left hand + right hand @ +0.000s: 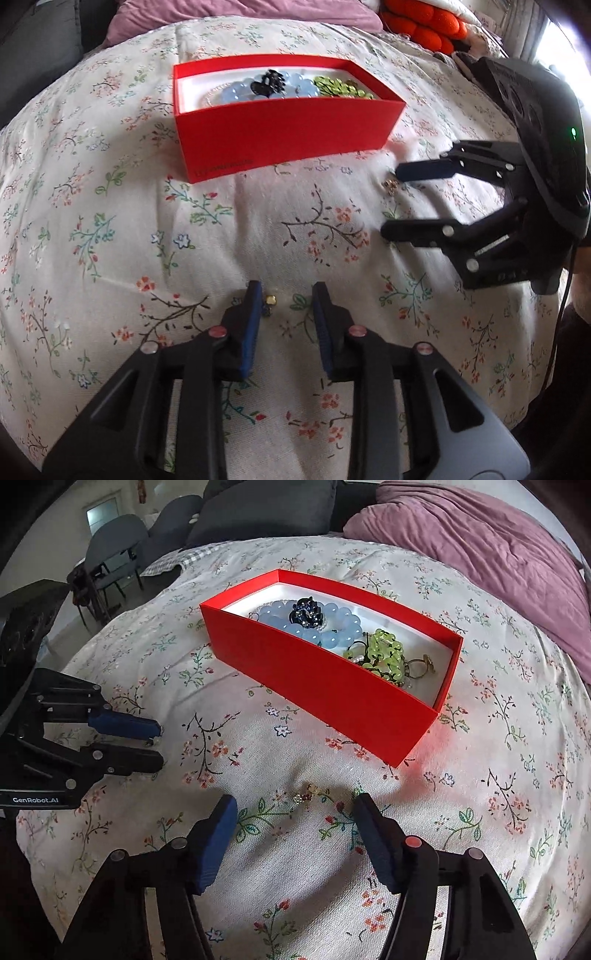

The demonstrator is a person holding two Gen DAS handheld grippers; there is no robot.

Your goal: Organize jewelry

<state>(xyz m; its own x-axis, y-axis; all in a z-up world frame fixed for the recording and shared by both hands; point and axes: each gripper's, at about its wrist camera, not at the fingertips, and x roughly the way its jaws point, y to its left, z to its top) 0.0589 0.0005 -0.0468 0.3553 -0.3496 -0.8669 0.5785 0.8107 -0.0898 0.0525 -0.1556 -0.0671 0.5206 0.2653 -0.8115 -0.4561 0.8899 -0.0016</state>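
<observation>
A red box (280, 136) (332, 694) sits on the floral bedspread and holds a pale blue bead bracelet (317, 627), a dark hair clip (306, 611), a green bead bracelet (384, 653) and a ring (424, 664). My left gripper (286, 295) (159, 744) is open, with a small gold earring (269, 301) lying on the cloth between its fingers, next to the left pad. My right gripper (295, 805) (391, 203) is open, with a second small sparkly earring (306, 794) (391, 184) on the cloth between its fingertips.
A purple pillow (480, 546) lies behind the box. An orange cushion (424, 22) lies at the far right of the bed. Grey cushions (258, 506) and a chair (110, 550) stand beyond the bed's far edge.
</observation>
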